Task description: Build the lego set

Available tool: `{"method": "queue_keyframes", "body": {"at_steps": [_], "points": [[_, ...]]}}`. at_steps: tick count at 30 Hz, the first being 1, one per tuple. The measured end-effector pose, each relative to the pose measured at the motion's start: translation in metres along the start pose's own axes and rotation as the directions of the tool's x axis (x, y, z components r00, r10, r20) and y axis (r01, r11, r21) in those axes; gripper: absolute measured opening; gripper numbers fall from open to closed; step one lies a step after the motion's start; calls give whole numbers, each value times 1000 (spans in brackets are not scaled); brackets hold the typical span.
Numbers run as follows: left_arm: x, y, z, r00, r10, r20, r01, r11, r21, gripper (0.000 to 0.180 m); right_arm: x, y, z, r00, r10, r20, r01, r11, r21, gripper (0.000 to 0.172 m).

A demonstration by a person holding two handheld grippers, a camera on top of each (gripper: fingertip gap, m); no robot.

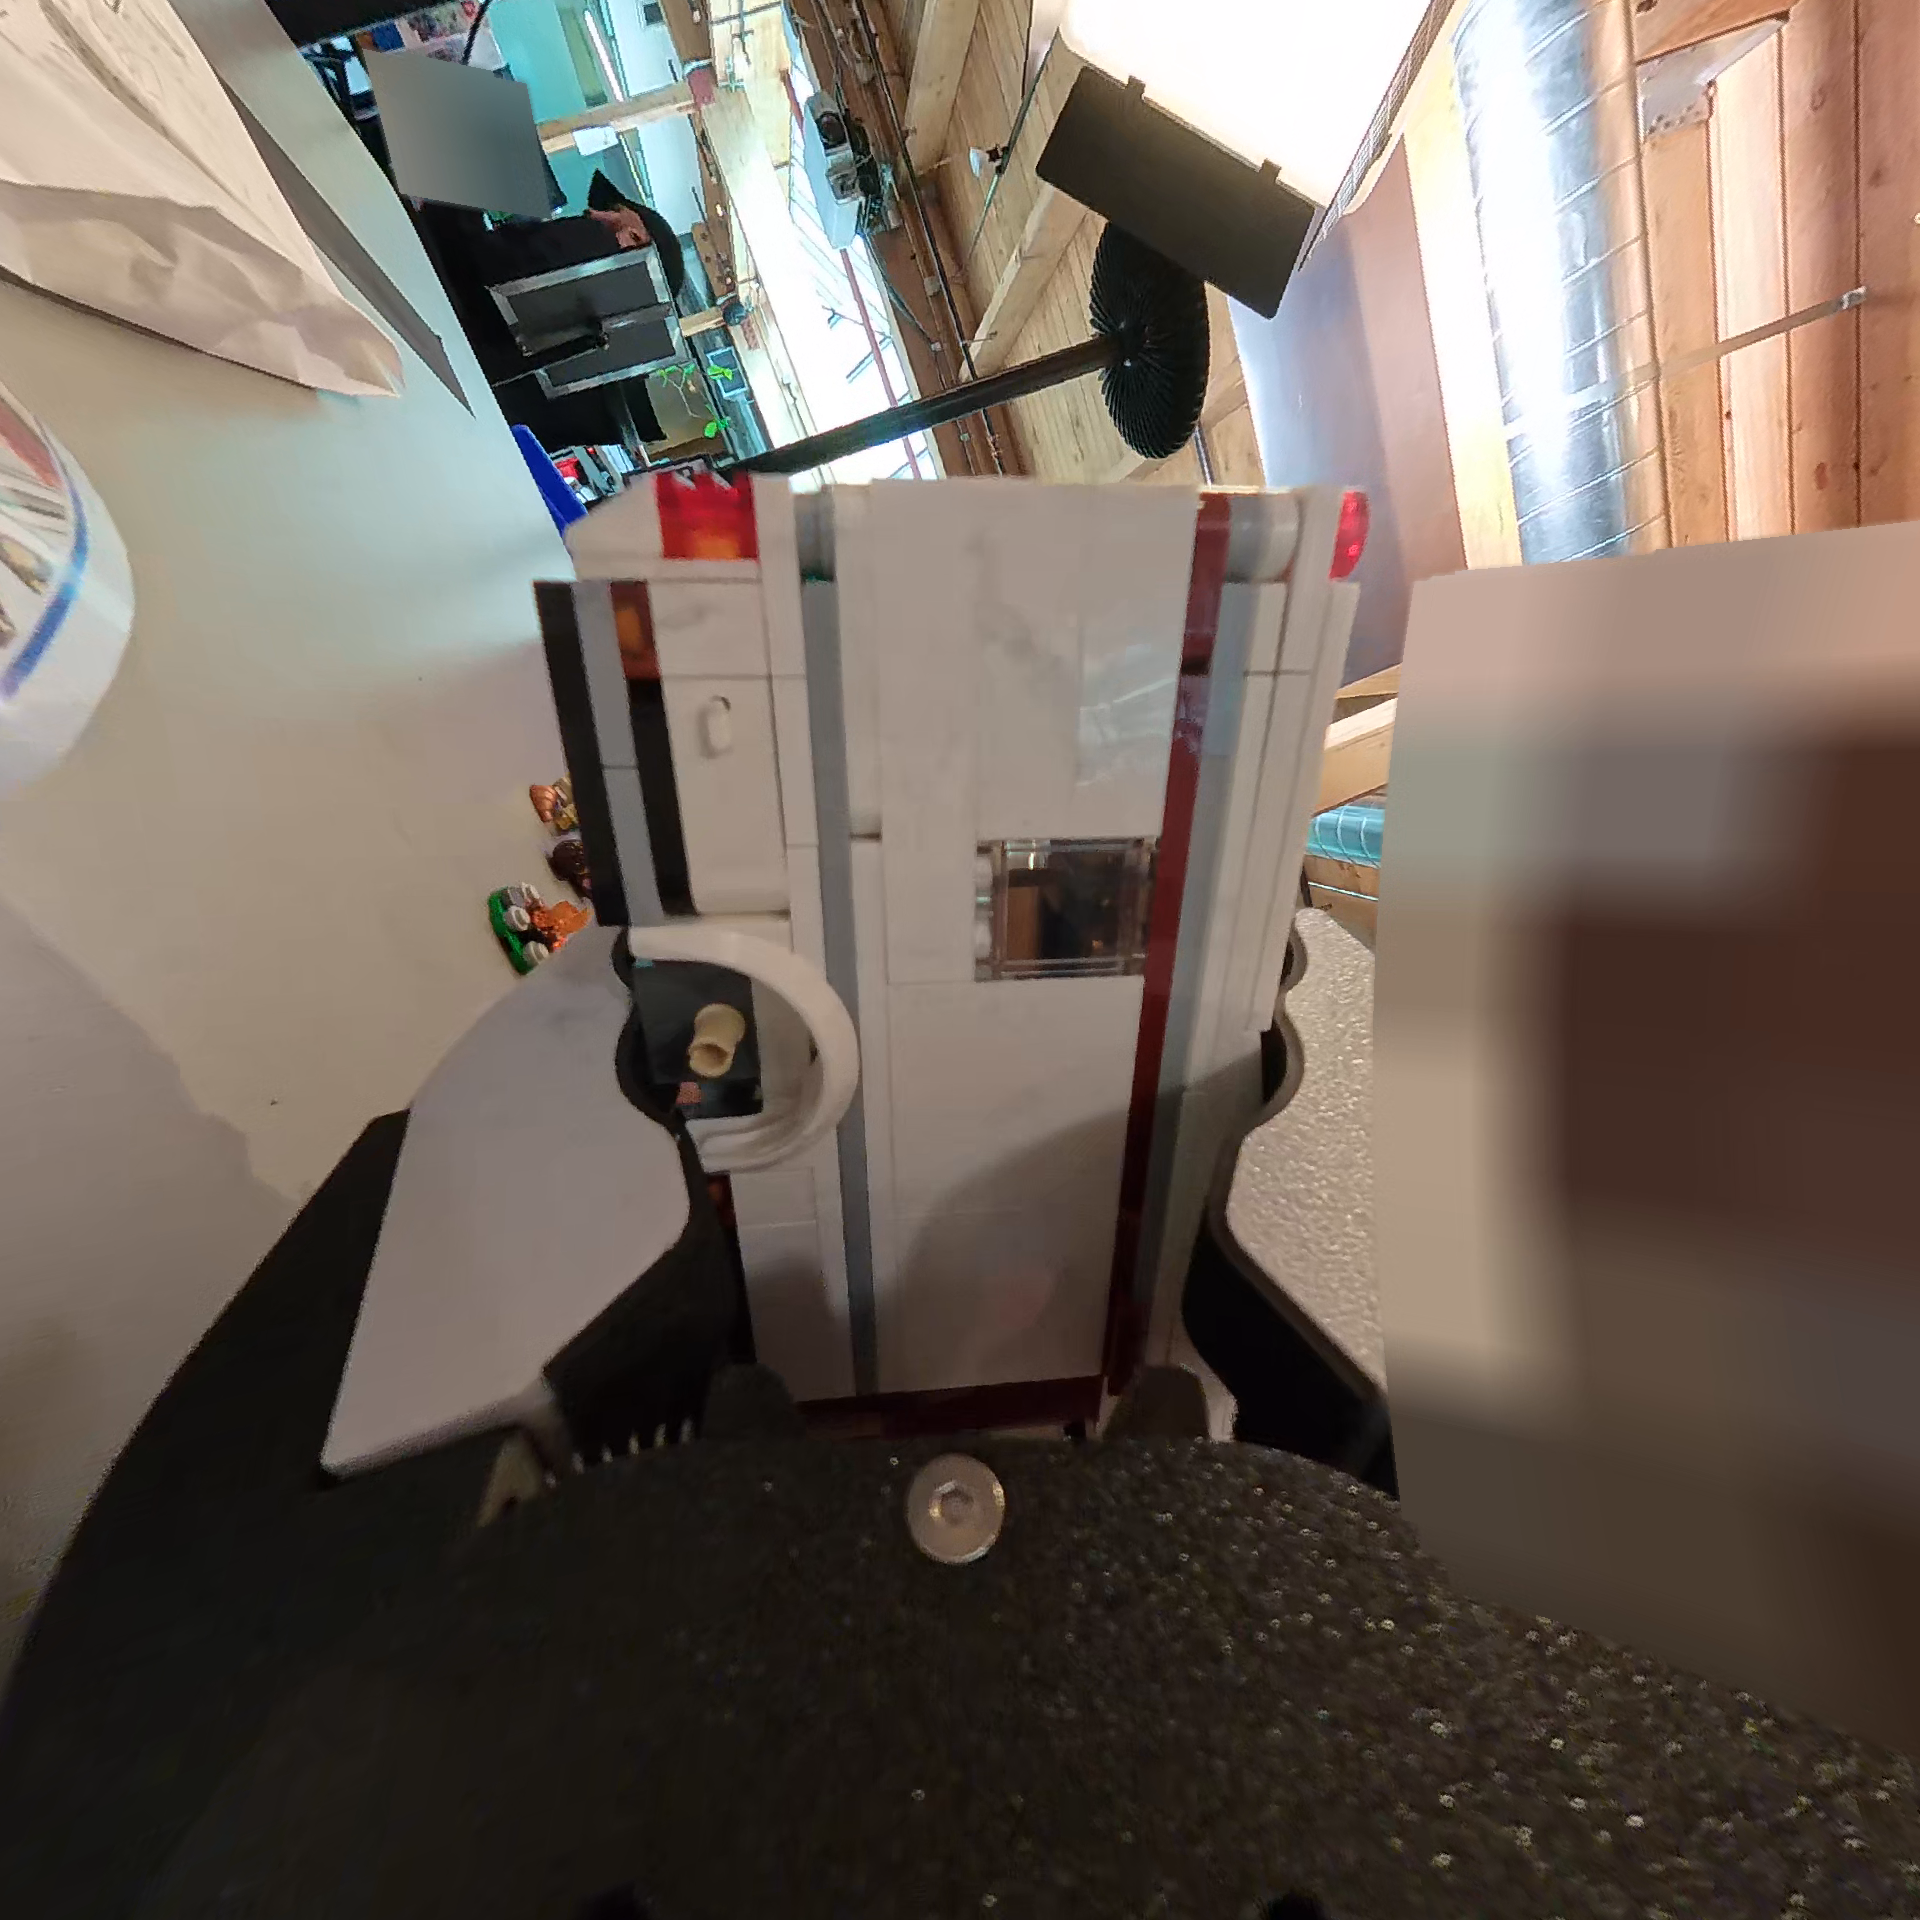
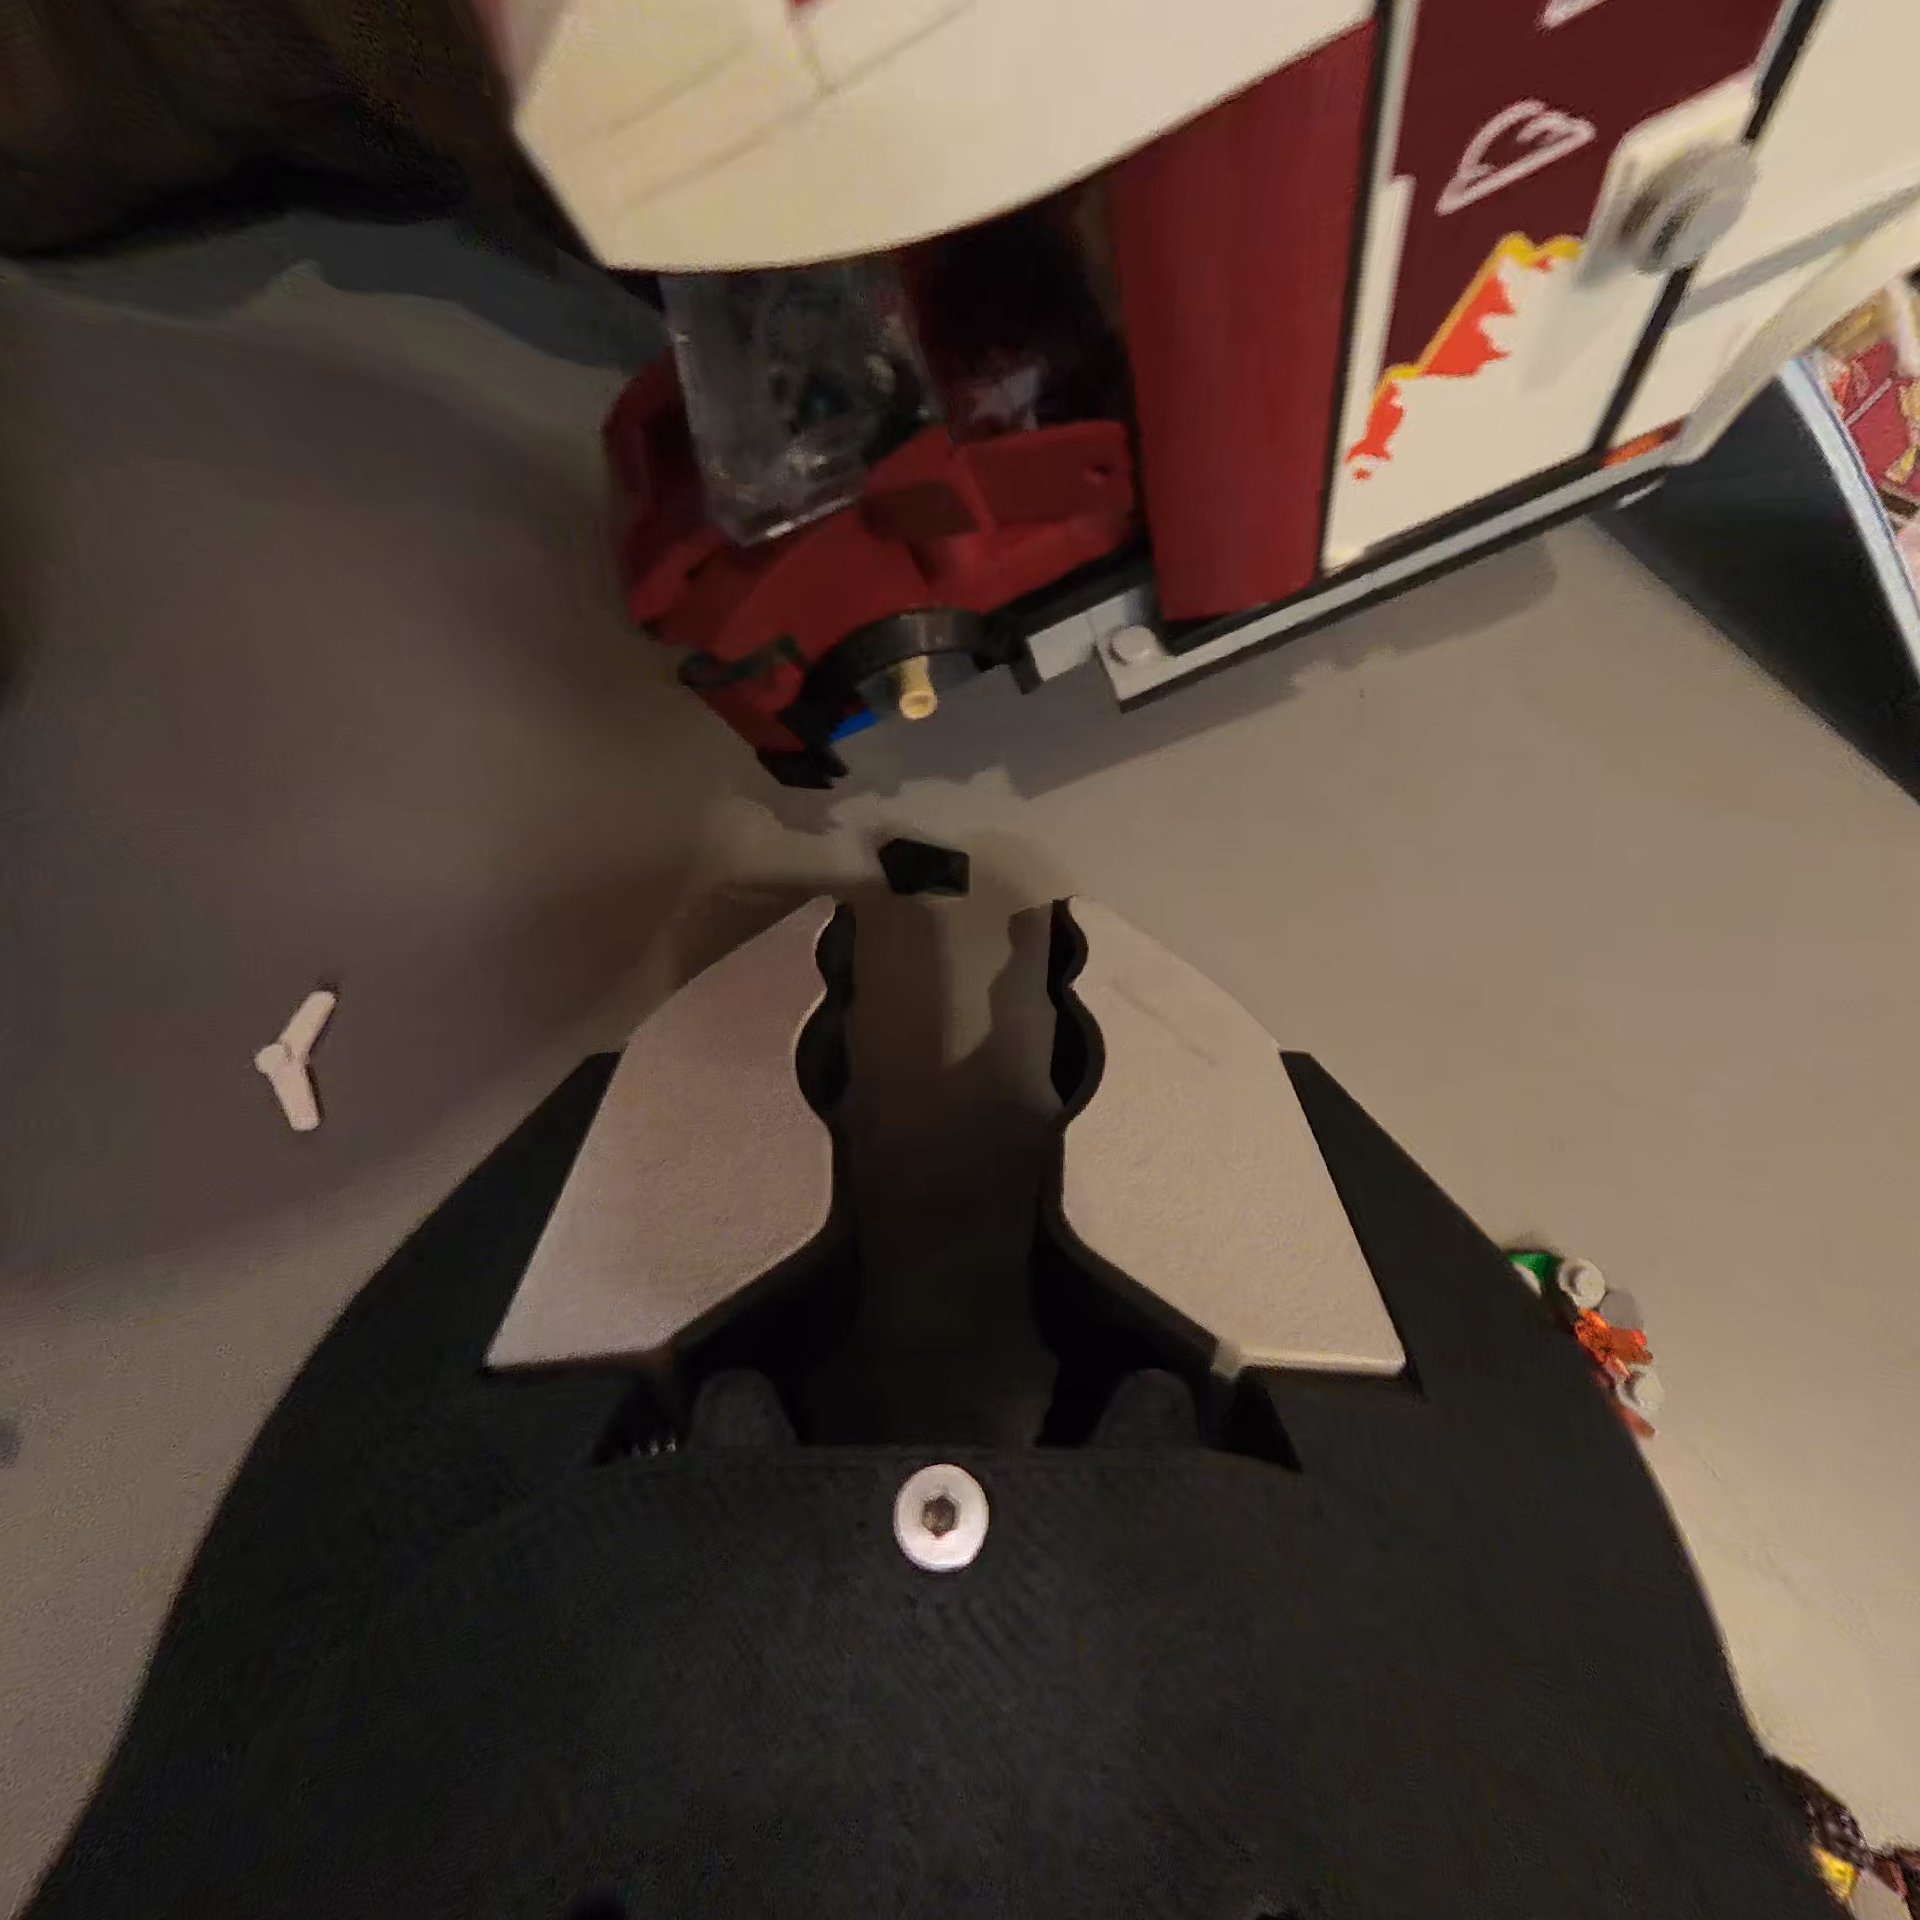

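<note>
The left gripper (image 1: pixel 956 1039) holds a toy truck (image 1: pixel 987 831) made of white, grey and dark red bricks. Its fingers (image 1: pixel 540 1143) are spread wide and press on both sides of the truck, which is tipped up off the table (image 1: pixel 260 675). The truck looks heavy, so it might slip or twist in that hold, and bricks could pop off.

The right gripper (image 2: pixel 940 914) holds nothing. Its fingers are partly open, low over the table. A small black piece (image 2: pixel 923 868) lies just past its tips. The piece is tiny, so the tips could push it away or miss it. A white piece (image 2: pixel 296 1060) lies well off to the left.
</note>
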State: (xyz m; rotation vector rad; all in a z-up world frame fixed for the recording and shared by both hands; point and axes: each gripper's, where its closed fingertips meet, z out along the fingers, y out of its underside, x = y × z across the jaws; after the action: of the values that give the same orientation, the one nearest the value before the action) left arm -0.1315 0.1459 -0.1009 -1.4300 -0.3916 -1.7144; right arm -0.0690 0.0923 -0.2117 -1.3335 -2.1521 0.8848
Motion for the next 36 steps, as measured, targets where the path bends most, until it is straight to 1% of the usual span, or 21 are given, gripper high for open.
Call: {"method": "queue_keyframes", "body": {"at_steps": [3, 6, 14, 19, 25, 27, 31, 33, 36], "points": [[-1, -4, -3, 1000, 15, 17, -15, 1000, 3, 110, -4, 0, 5, 999, -44, -6, 44, 999, -19, 34], [-1, -10, -5, 1000, 13, 15, -13, 1000, 22, 110, -1, -3, 8, 996, -84, -29, 84, 996, -20, 27], [4, -17, -9, 1000, 7, -8, -7, 999, 51, 110, 17, -3, 7, 994, -86, -68, 85, 996, -14, 18], [4, -18, -10, 1000, 12, 5, -12, 998, 67, 110, 24, -3, 4, 989, -87, -123, 87, 996, -8, 19], [3, -25, -15, 1000, 14, 24, -16, 992, 122, 110, 18, -5, 3, 983, -141, -121, 143, 990, 6, 24], [2, -27, -17, 999, 33, 38, -37, 991, 131, 110, 18, -5, 3, 986, -112, -121, 114, 993, 7, 25], [-1, -29, -19, 998, 39, 48, -46, 988, 148, 110, 8, -8, 4, 996, 64, -57, -64, 998, 17, 29], [-1, -28, -18, 998, 40, 42, -46, 988, 150, 110, 8, -6, 5, 992, 99, -76, -99, 995, 3, 31], [1, -27, -17, 998, 51, 34, -55, 988, 141, 110, 9, -6, 10, 988, 107, -110, -110, 994, -17, 32]]}}
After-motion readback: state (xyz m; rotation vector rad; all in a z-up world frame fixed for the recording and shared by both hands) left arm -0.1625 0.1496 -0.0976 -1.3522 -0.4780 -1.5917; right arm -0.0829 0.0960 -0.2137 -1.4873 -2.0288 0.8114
